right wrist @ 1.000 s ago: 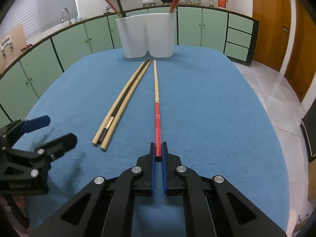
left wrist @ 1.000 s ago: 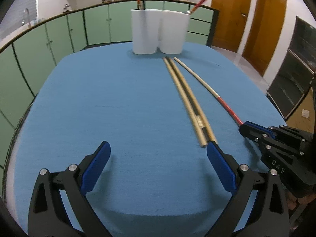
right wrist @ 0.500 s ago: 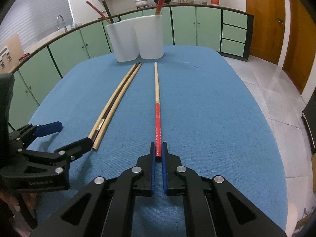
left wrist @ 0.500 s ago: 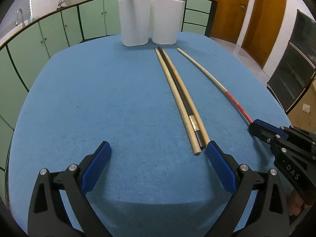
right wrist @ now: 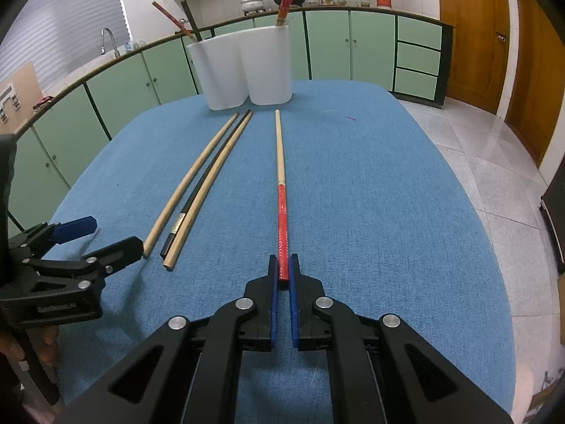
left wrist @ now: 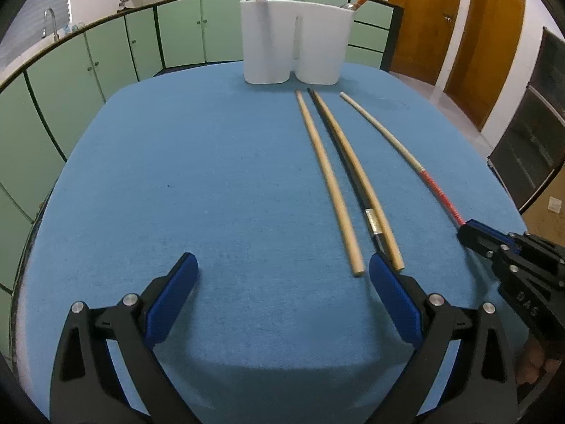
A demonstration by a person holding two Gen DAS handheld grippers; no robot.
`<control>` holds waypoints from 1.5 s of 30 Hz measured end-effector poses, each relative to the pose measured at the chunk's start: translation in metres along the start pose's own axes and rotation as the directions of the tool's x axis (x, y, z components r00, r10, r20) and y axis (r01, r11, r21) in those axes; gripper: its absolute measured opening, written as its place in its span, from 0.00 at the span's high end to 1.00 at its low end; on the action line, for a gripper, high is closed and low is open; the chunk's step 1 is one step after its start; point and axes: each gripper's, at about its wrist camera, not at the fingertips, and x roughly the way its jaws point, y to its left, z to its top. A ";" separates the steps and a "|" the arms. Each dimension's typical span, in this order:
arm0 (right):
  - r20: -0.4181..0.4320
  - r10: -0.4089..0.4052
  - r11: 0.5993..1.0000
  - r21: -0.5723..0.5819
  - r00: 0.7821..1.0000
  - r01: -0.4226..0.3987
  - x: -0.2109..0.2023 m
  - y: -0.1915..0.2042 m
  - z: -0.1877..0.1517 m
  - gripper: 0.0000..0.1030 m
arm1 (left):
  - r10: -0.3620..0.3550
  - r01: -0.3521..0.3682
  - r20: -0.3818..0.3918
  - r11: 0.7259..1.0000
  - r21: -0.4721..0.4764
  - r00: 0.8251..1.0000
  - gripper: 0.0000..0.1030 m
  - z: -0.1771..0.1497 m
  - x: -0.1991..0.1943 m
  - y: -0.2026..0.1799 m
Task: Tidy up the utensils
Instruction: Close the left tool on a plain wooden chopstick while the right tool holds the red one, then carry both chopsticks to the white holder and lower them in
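Leftmost bamboo chopstick [left wrist: 330, 183] has separated from its pair; right gripper [left wrist: 466, 228], marked "DAS", jaws clamp the red chopstick [right wrist: 282, 219]; left gripper [left wrist: 282, 282] jaws wide, empty.

Left claw [left wrist: 282, 275] wide, right claw [right wrist: 282, 275] clamped

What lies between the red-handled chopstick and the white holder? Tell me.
Nothing visible. The right gripper is shut on the red-handled chopstick; bare blue cloth runs from its tip to the white holder. The other chopsticks lie aside, to its left.

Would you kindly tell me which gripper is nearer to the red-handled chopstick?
Right. The right gripper is shut on the red-handled chopstick at its near end; the left gripper stands open to the left, beyond the three plainer chopsticks, touching nothing.
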 end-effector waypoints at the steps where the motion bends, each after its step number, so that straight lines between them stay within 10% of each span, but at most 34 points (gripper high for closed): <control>1: -0.001 0.000 1.000 0.000 1.000 0.000 0.001 0.000 0.000 0.95 | -0.004 0.004 0.001 1.000 0.004 1.000 0.08 -0.001 0.000 -0.001; 4: 0.000 0.002 1.000 0.001 1.000 -0.002 0.001 0.000 0.001 0.95 | -0.013 0.013 -0.010 1.000 0.026 1.000 0.30 -0.002 0.003 -0.009; 25: 0.008 0.030 0.999 0.023 1.000 -0.031 0.004 -0.004 -0.002 0.94 | -0.054 0.054 0.007 0.997 0.058 0.998 0.66 -0.007 0.003 -0.030; 30: 0.008 0.034 0.999 0.027 0.999 -0.035 0.004 -0.004 -0.002 0.94 | -0.061 0.060 0.016 0.997 0.044 0.998 0.92 -0.007 0.002 -0.031; 45: 0.111 0.045 0.999 0.015 0.993 -0.047 -0.044 -0.010 0.028 0.95 | -0.042 0.035 0.154 0.998 0.048 0.987 0.94 0.021 -0.060 -0.015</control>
